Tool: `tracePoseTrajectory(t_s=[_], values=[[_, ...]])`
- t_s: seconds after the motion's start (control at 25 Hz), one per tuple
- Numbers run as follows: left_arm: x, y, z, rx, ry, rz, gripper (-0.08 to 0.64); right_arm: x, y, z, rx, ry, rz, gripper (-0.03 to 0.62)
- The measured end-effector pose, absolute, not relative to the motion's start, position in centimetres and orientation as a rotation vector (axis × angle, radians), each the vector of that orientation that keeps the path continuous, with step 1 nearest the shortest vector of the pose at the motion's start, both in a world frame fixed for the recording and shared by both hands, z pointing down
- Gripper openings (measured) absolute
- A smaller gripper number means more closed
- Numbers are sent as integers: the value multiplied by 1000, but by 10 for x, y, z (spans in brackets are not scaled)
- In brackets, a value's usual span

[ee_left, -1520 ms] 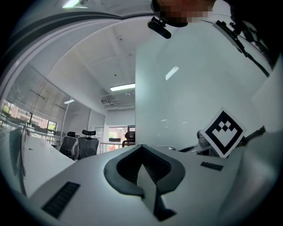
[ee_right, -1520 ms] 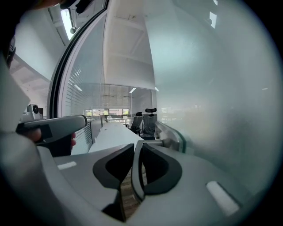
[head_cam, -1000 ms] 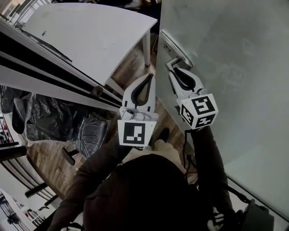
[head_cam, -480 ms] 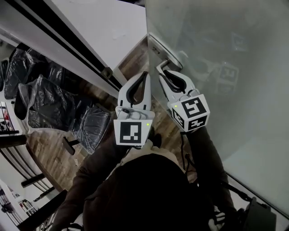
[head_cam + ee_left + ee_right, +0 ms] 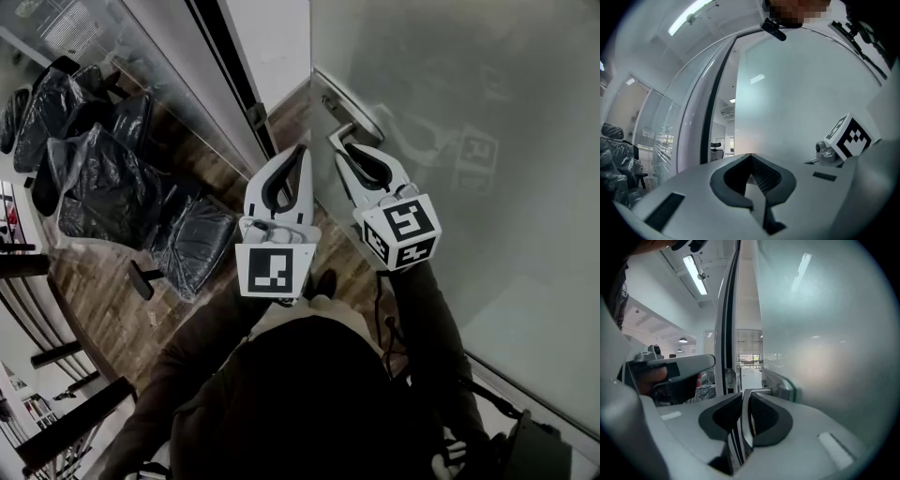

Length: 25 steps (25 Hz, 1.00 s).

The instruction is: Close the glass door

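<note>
The frosted glass door (image 5: 469, 112) fills the right of the head view, and its edge stands close to the dark door frame (image 5: 236, 70). My right gripper (image 5: 341, 142) is shut on the metal door handle (image 5: 364, 120). In the right gripper view the handle's lever (image 5: 745, 413) runs between the closed jaws of the right gripper (image 5: 744, 397), in front of the lock plate (image 5: 780, 385). My left gripper (image 5: 302, 150) hangs just left of it, shut and empty. In its own view the left gripper (image 5: 750, 157) points at the glass door (image 5: 801, 93).
Several chairs wrapped in dark plastic (image 5: 103, 178) stand on the wooden floor (image 5: 216, 169) to the left. A glass partition (image 5: 159, 66) runs beside the frame. A narrow gap between door edge and door frame (image 5: 729, 333) shows a bright room beyond.
The door has swung toward the frame with my right gripper on the handle. The white table has left the head view, and the chairs now fill the left side.
</note>
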<state>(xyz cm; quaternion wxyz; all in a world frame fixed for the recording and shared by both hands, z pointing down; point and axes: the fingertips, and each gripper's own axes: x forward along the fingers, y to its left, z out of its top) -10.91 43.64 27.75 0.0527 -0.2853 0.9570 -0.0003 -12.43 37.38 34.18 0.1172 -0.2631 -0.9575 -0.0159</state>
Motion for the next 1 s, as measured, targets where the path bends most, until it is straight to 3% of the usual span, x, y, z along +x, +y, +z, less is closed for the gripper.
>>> tracePoseTrajectory(t_s=[1.0], values=[[-42, 489, 272, -800, 2931, -42, -4, -65, 440, 339, -928, -2762, -55, 60]])
